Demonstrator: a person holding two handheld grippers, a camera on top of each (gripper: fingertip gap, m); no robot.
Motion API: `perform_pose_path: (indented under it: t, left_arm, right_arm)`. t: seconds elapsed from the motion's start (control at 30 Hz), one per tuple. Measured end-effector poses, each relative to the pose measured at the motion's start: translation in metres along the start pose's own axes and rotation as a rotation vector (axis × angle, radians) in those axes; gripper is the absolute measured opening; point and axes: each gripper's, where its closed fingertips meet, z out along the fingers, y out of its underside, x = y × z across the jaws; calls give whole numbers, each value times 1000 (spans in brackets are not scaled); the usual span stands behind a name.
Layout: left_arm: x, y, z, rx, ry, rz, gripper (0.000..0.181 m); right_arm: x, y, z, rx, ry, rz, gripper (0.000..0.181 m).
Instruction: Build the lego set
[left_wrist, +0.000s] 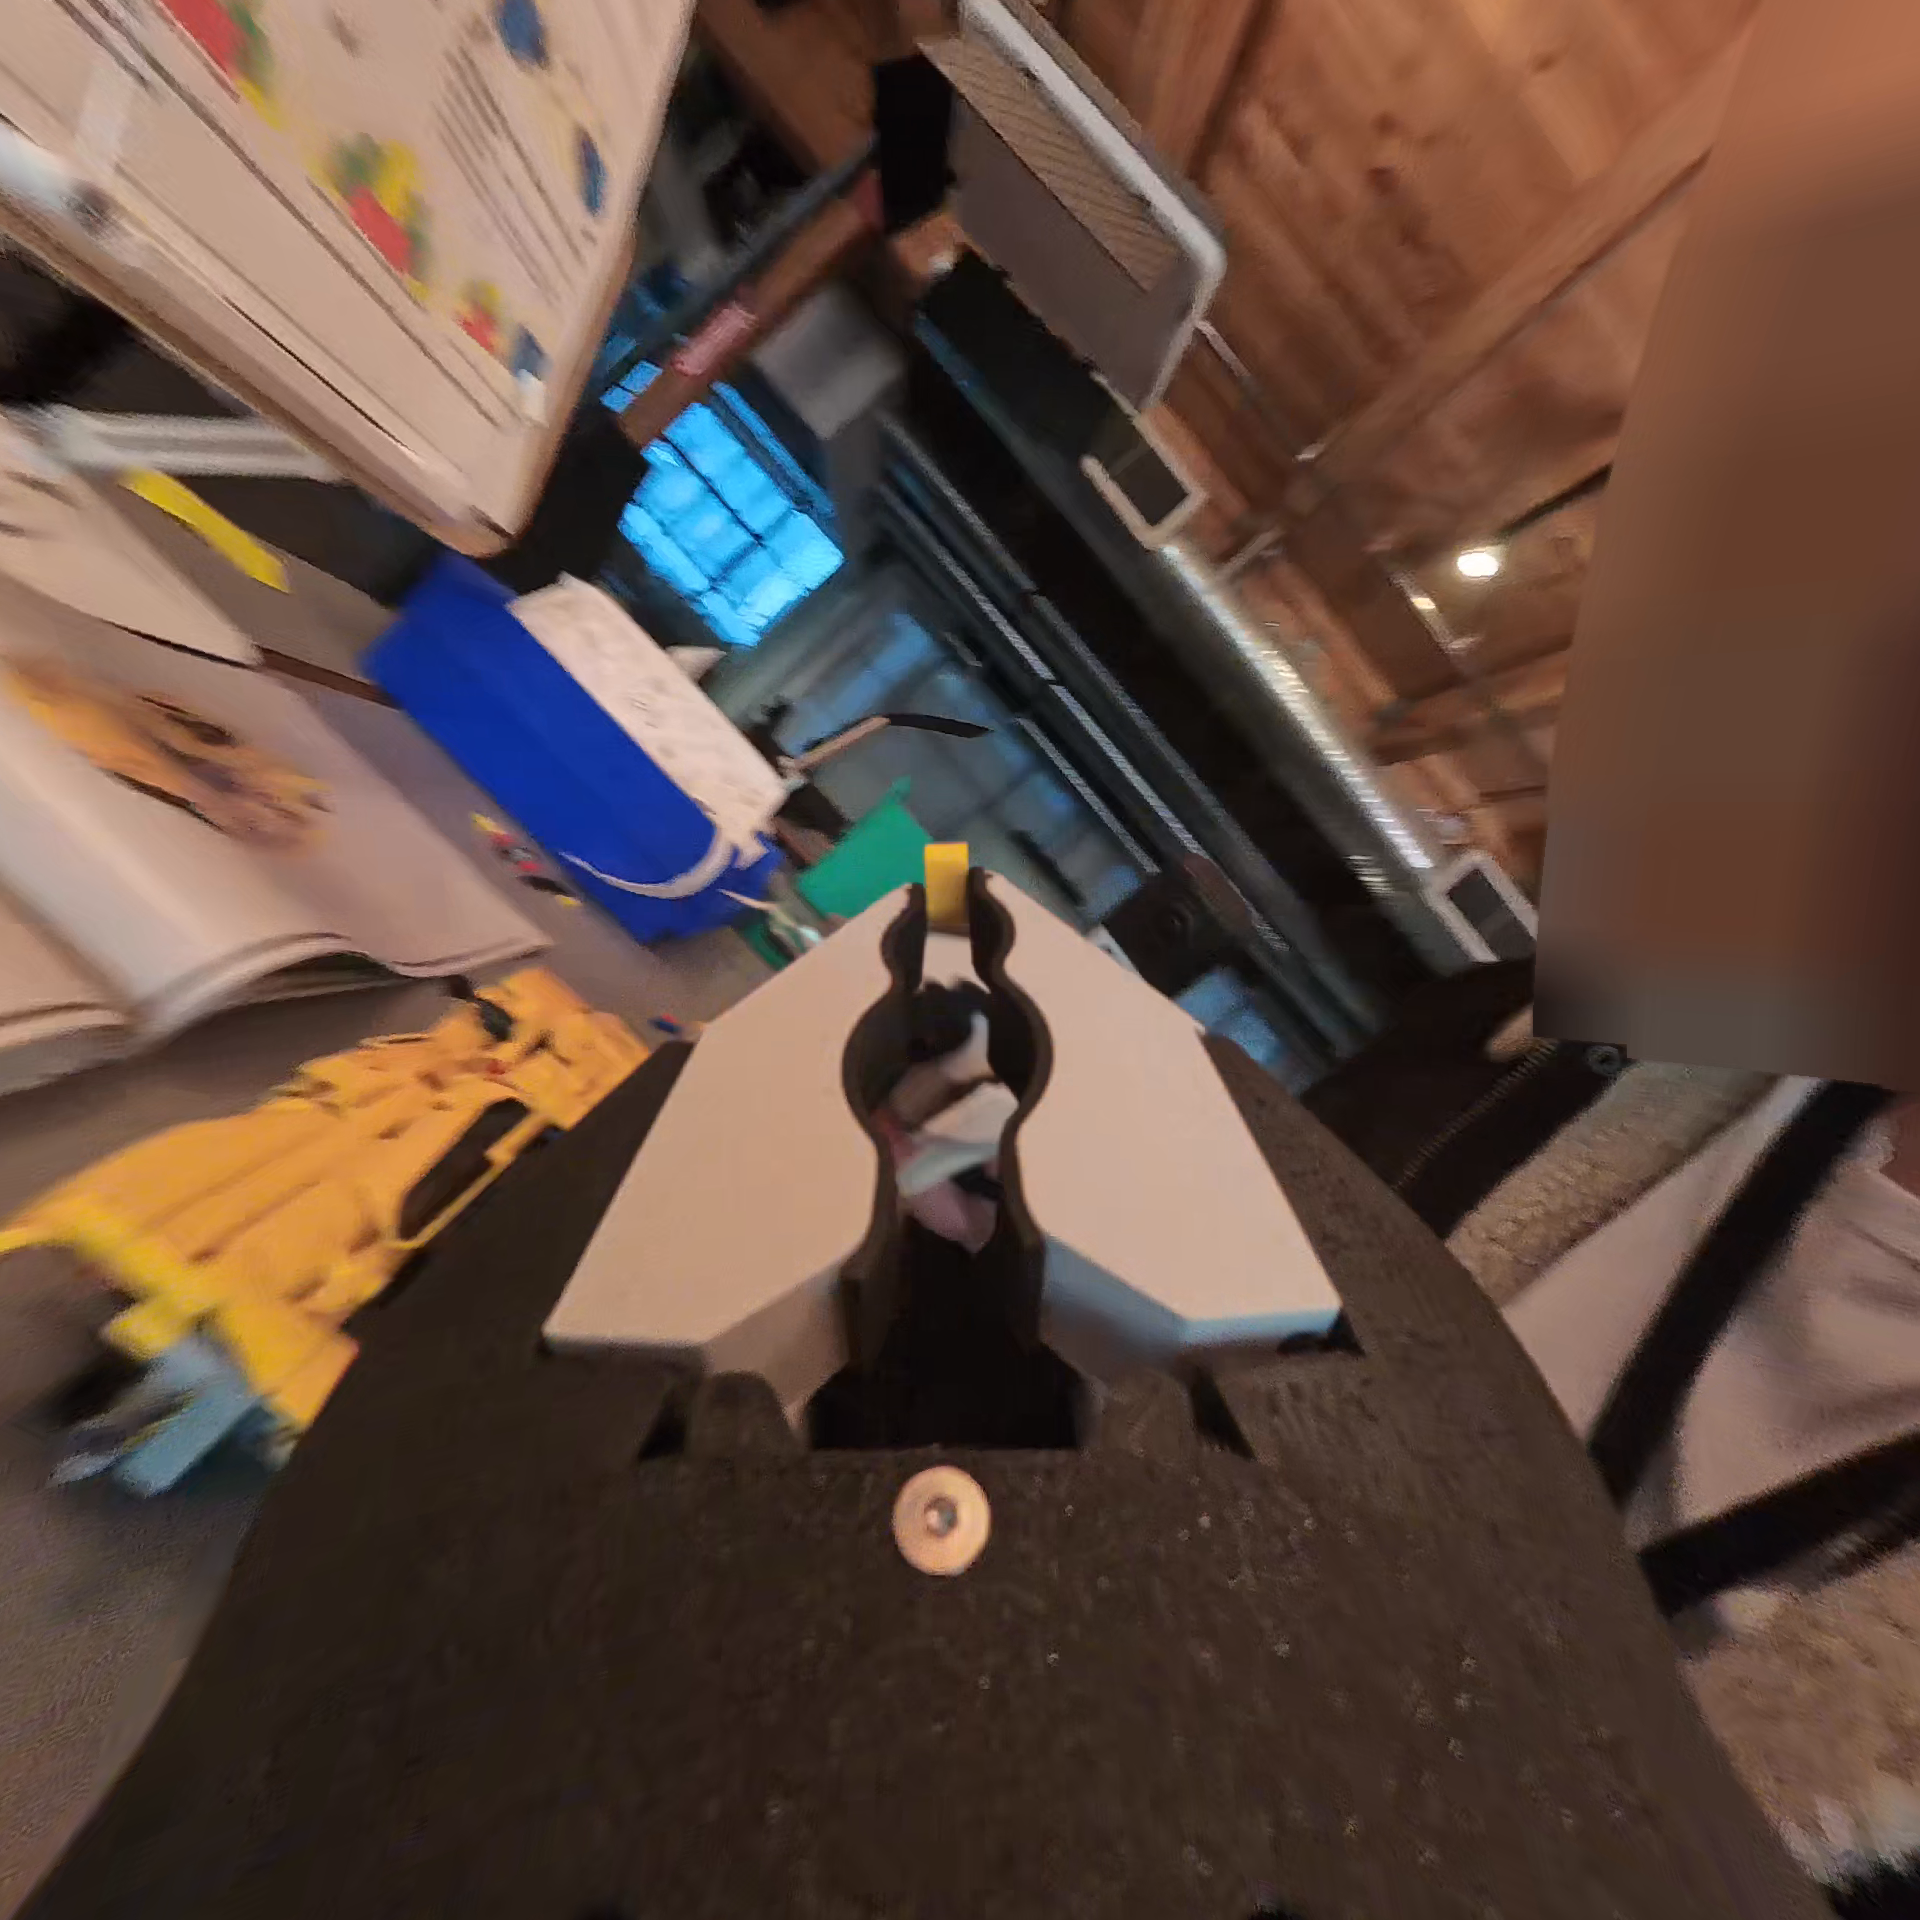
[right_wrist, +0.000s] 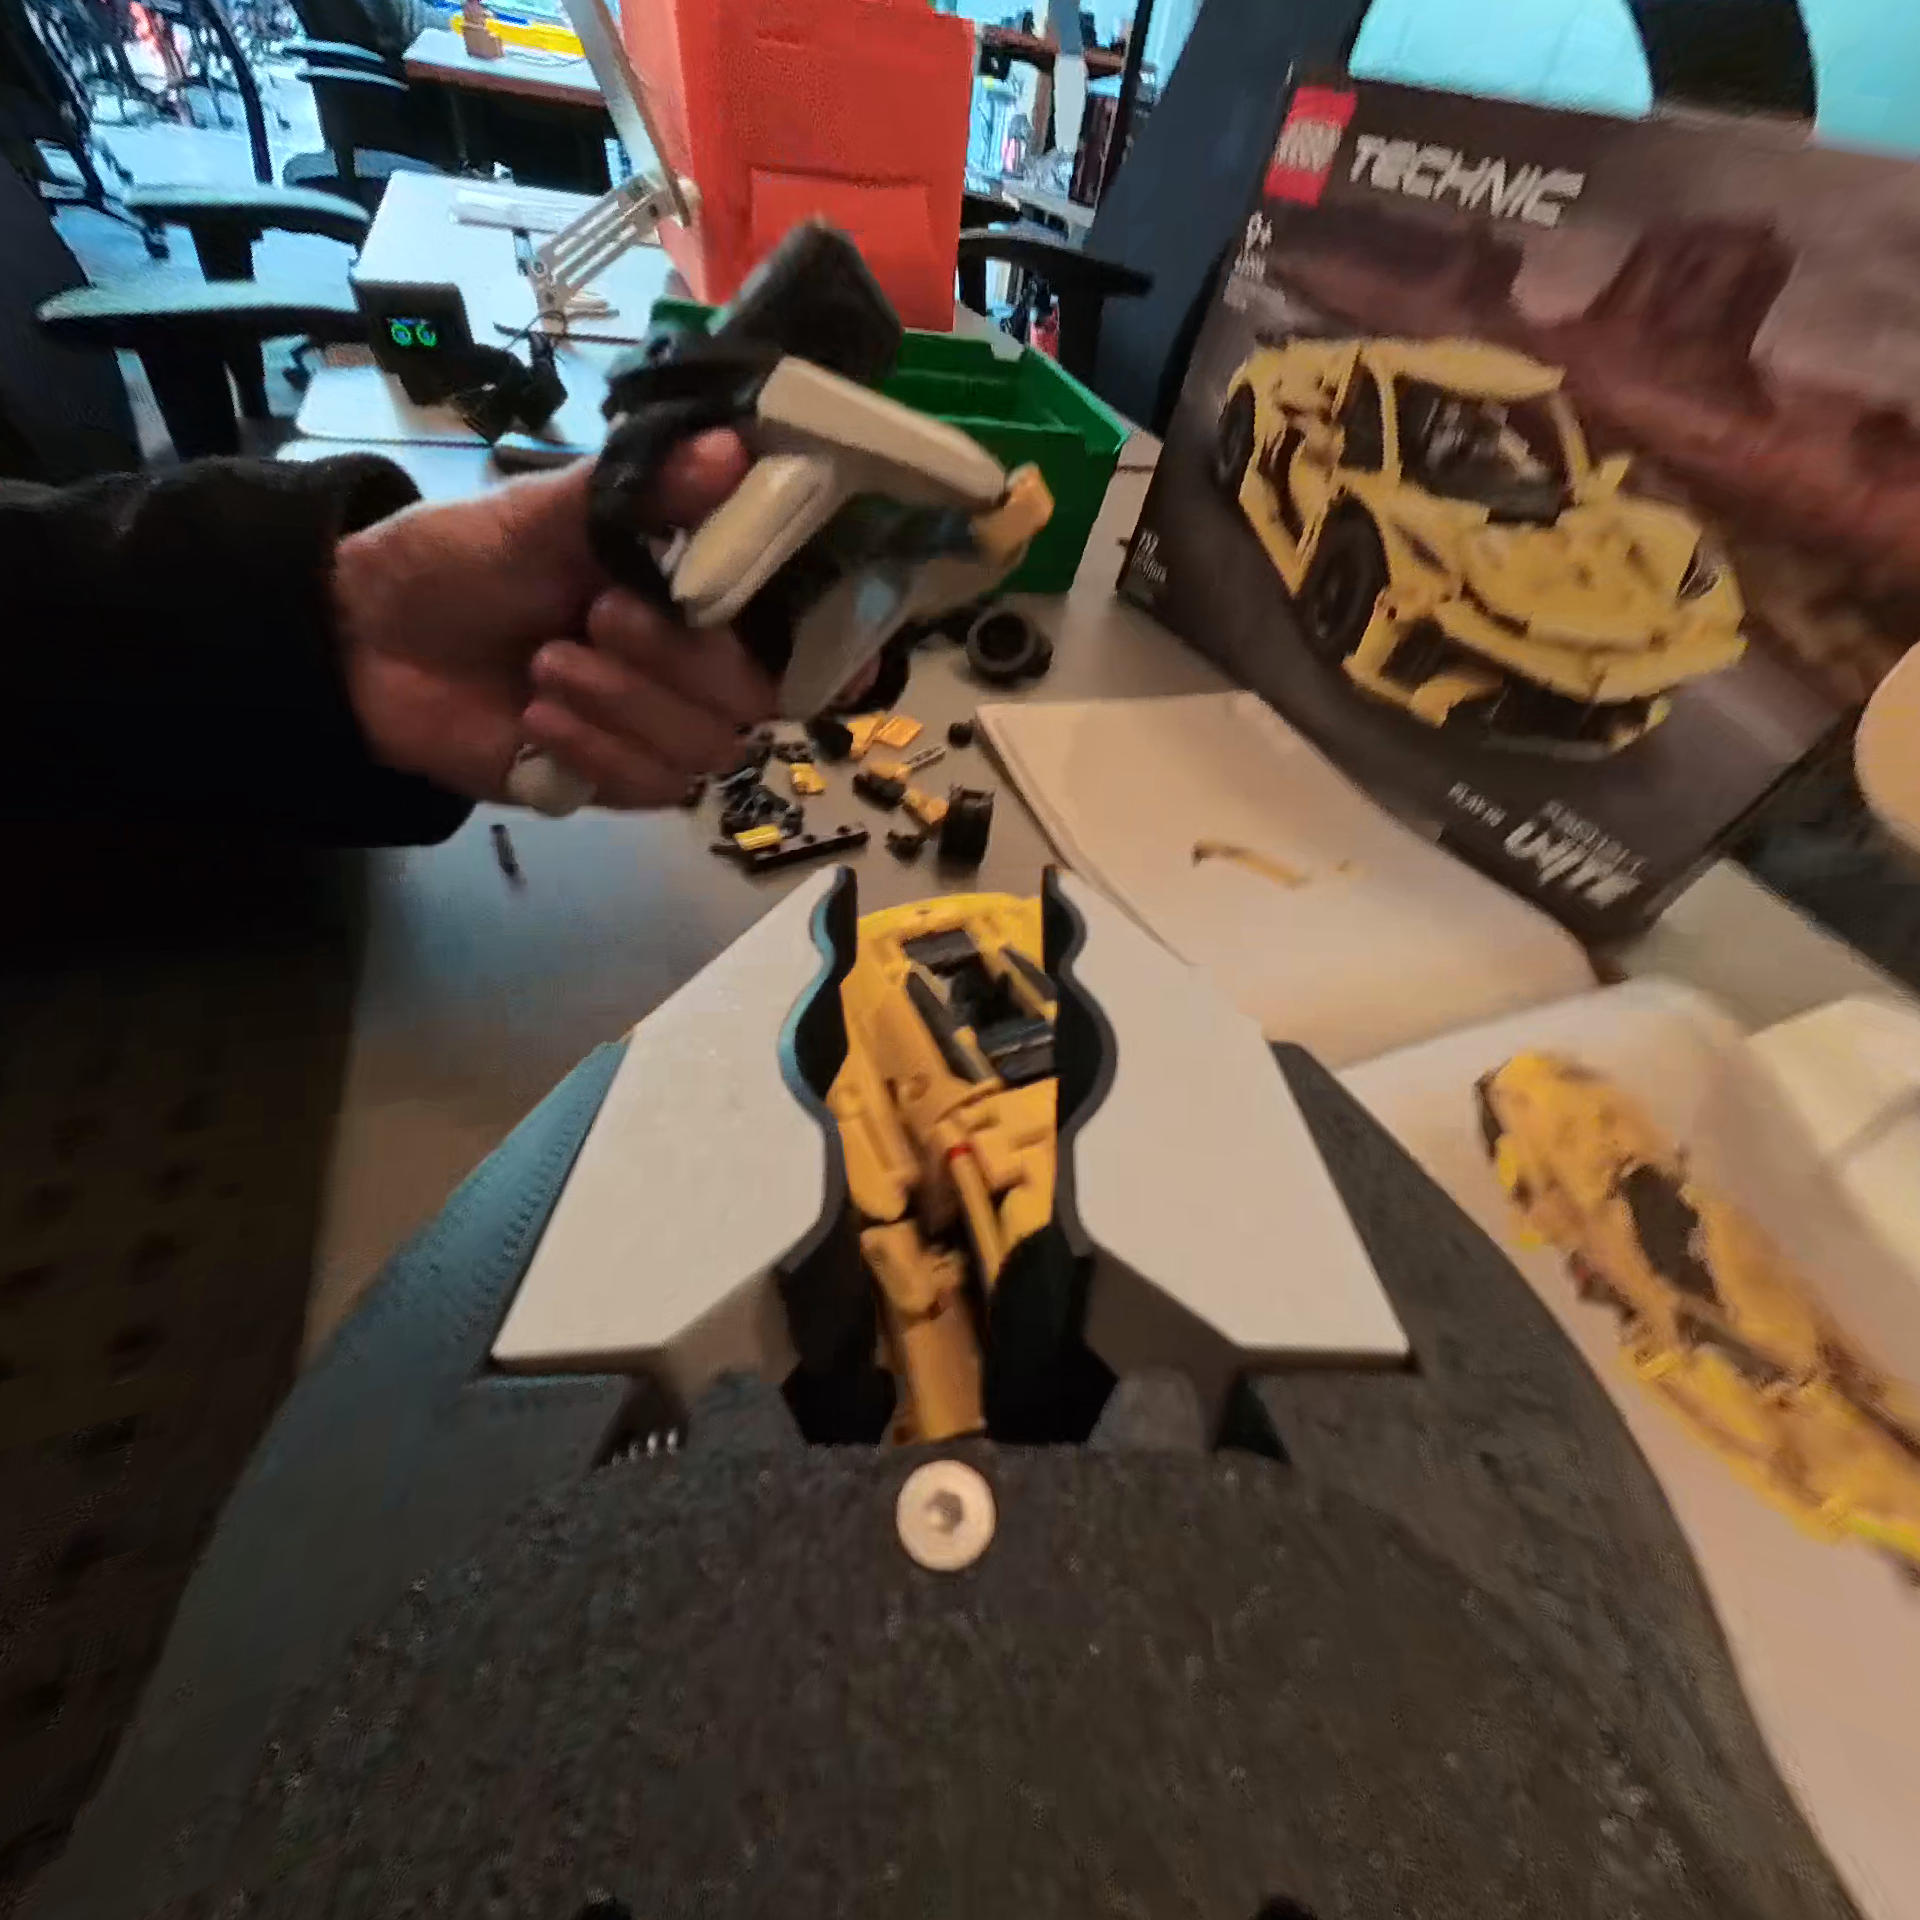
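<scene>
My left gripper (left_wrist: 947, 902) is shut on a small yellow piece (left_wrist: 947, 881) and is tilted up off the table. It also shows in the right wrist view (right_wrist: 1013, 509), held in a person's hand (right_wrist: 499, 644) above the loose parts, with the yellow piece (right_wrist: 1023, 511) at its tips. My right gripper (right_wrist: 948, 896) is shut on the yellow car model (right_wrist: 935, 1091), which fills the gap between its fingers. The car model shows blurred at the lower left of the left wrist view (left_wrist: 312, 1174).
Loose black and yellow parts (right_wrist: 831, 790) and a black tyre (right_wrist: 1008, 644) lie on the grey table. A green bin (right_wrist: 1039, 416) stands behind them. The set's box (right_wrist: 1455, 499) stands at the right, with open instruction booklets (right_wrist: 1247, 862) in front. There is about 7 cm between the tips of the two grippers.
</scene>
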Motion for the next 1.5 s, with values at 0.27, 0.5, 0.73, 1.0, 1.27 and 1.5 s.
perform_pose_path:
  t: [0.27, 0.5, 0.73, 1.0, 1.27, 1.5]
  left_arm:
    - [0, 67, 14, -260, 191, -318, 7]
    - [20, 92, 13, -403, 316, -423, 7]
    - [19, 103, 14, -450, 309, -450, 7]
    - [23, 104, 14, -455, 338, -453, 7]
    - [42, 97, 15, -426, 444, -429, 7]
    - [28, 88, 18, -361, 366, -391, 11]
  right_arm:
    - [-17, -9, 2, 152, -292, -72, 33]
    - [-45, -4, -25, 166, -576, 96, 31]
    - [-53, 0, -26, 130, -633, 103, 24]
    - [-50, -4, -25, 150, -608, 108, 8]
    - [-55, -24, -31, 249, -775, 427, 6]
    - [-42, -23, -27, 263, -782, 609, 5]
